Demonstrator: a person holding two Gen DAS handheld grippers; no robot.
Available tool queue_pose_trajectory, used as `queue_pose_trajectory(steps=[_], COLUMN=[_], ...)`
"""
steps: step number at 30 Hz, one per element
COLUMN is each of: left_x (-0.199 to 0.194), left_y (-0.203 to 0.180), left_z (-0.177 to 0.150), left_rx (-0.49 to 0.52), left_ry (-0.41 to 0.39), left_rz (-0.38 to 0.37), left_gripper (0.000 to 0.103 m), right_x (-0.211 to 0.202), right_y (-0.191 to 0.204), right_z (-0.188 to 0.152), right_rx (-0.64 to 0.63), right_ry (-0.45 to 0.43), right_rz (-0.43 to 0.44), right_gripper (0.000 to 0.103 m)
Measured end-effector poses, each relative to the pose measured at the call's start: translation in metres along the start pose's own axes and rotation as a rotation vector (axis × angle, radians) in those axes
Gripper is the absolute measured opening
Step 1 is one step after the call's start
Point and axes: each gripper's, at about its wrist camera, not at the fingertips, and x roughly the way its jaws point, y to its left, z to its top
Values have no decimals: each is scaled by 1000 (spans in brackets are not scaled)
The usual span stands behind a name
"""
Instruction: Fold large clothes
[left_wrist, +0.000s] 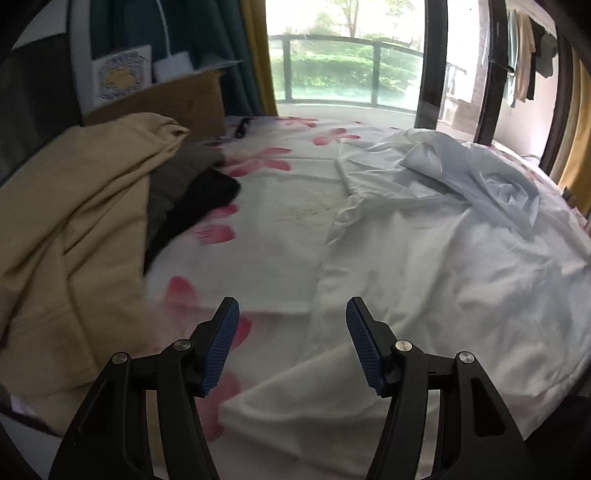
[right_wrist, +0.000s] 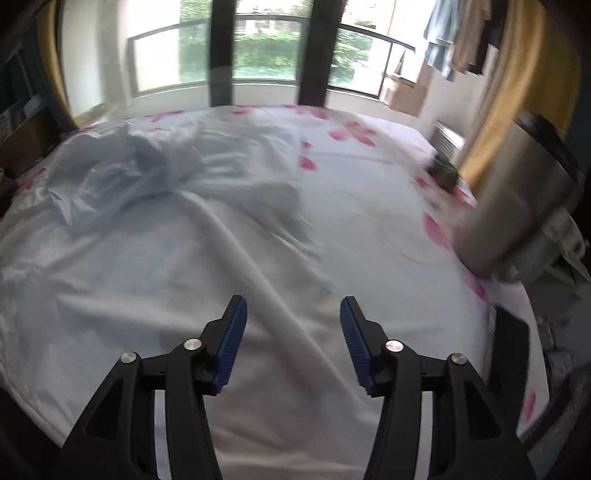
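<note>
Left gripper (left_wrist: 292, 314) and right gripper (right_wrist: 293, 312) are hovering with jaws apart, empty, over the white garment (left_wrist: 424, 266); each should be pinching a near hem edge.

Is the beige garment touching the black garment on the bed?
Touching. In the left wrist view the beige garment overlaps the grey and black garment pile with no gap between them.

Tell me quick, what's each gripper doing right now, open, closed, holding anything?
Left gripper: open, holding nothing, above the white garment on the bed.
Right gripper: open, holding nothing, above the same garment.
</note>
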Motion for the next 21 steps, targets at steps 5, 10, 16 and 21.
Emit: queue_pose_trajectory(steps=[5,10,16,21], left_x=[1,-5,-8,-9], left_y=[3,0,5,3], left_z=[-17,-29,-37,-38], left_rx=[-50,-36,-40,-44], left_ry=[50,47,41,35], left_rz=[-80,-13,44,51], left_gripper=[64,64,83,82], right_x=[-2,-8,-18,-24], right_y=[-25,-42,-31,-4], right_z=[-24,-45,-63,-62], right_rx=[47,82,67,-10], right_ry=[36,46,-4,-16], right_rz=[-31,3,44,74], right_gripper=[62,62,57,5])
